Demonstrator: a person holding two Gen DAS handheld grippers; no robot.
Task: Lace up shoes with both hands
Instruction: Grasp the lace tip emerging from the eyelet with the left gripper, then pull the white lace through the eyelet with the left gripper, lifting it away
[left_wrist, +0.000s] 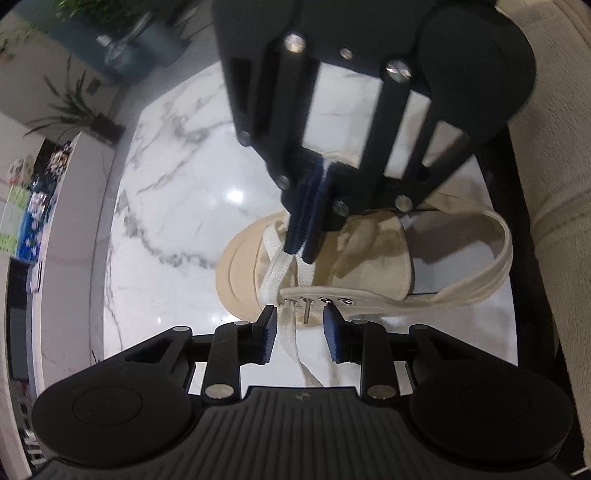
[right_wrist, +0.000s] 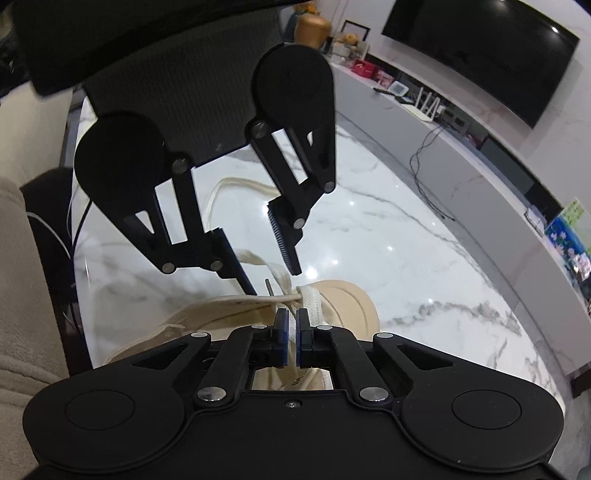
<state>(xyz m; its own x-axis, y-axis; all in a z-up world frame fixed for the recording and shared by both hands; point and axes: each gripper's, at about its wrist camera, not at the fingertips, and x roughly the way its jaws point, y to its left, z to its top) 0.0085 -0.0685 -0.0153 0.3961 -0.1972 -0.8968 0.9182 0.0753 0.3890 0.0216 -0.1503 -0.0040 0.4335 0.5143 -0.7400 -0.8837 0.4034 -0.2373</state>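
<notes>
A cream canvas shoe (left_wrist: 373, 254) lies on the white marble table (left_wrist: 177, 206), its toe cap to the left in the left wrist view. A flat white lace (left_wrist: 275, 269) crosses over the tongue and hangs down past the row of eyelets (left_wrist: 319, 301). A metal lace tip (left_wrist: 306, 312) pokes out at one eyelet. My right gripper (left_wrist: 300, 256) comes down from above, shut on the lace over the toe end. My left gripper (left_wrist: 300, 332) stands open at the eyelet row; the lace runs between its pads untouched. In the right wrist view the right gripper (right_wrist: 292, 314) is shut above the shoe (right_wrist: 347, 299), with the left gripper (right_wrist: 275, 283) open beyond.
A beige cushion (left_wrist: 554, 192) borders the table on the right of the left wrist view. Beyond the table run a grey low console (right_wrist: 461, 155) with boxes and cables and a dark screen (right_wrist: 480, 48). Potted plants (left_wrist: 74, 110) stand by the far corner.
</notes>
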